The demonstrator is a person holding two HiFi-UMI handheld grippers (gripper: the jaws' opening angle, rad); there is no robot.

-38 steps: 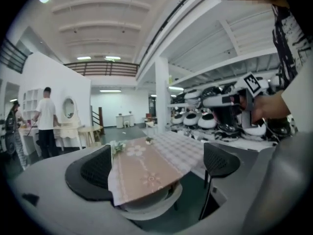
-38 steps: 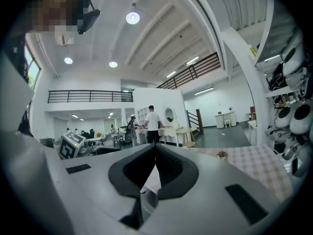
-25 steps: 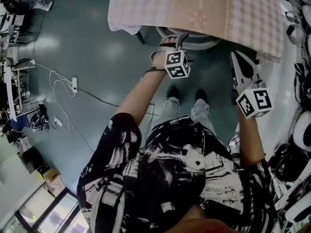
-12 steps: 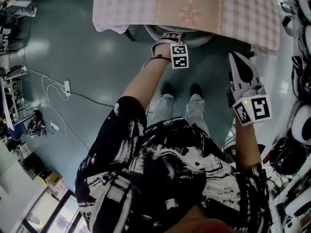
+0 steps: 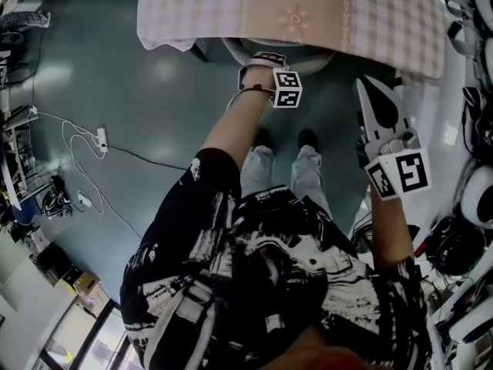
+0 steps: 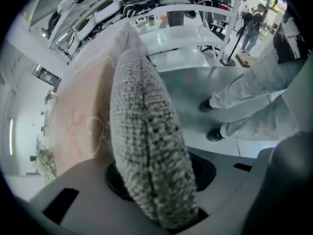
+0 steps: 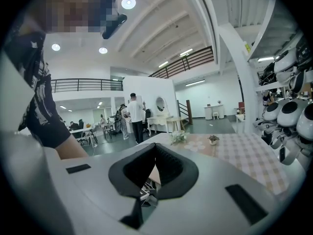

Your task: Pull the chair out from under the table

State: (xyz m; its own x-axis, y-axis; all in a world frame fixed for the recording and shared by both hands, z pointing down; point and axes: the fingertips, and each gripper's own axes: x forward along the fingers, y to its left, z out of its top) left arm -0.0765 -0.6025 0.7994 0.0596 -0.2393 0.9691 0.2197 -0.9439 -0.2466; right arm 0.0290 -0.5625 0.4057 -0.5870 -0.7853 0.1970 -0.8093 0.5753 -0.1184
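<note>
The chair (image 5: 308, 62) stands tucked under the table (image 5: 347, 14), which wears a checked cloth; only its pale curved rim shows. My left gripper (image 5: 262, 58) points steeply down at that rim. In the left gripper view the chair's woven back (image 6: 146, 146) fills the space between the jaws, which are closing on it and hold it at its base. My right gripper (image 5: 372, 91) hovers level beside the table's right end, apart from the chair. Its jaws (image 7: 155, 153) meet with nothing between them.
The person's shoes (image 5: 263, 139) stand just behind the chair. A power strip (image 5: 100, 137) and white cables lie on the floor at left. White robot shells (image 5: 477, 199) crowd the right edge. Several people (image 7: 133, 114) stand far off across the hall.
My left gripper has dropped down onto the chair's back and its jaws have come together around it. The right gripper has stayed where it was.
</note>
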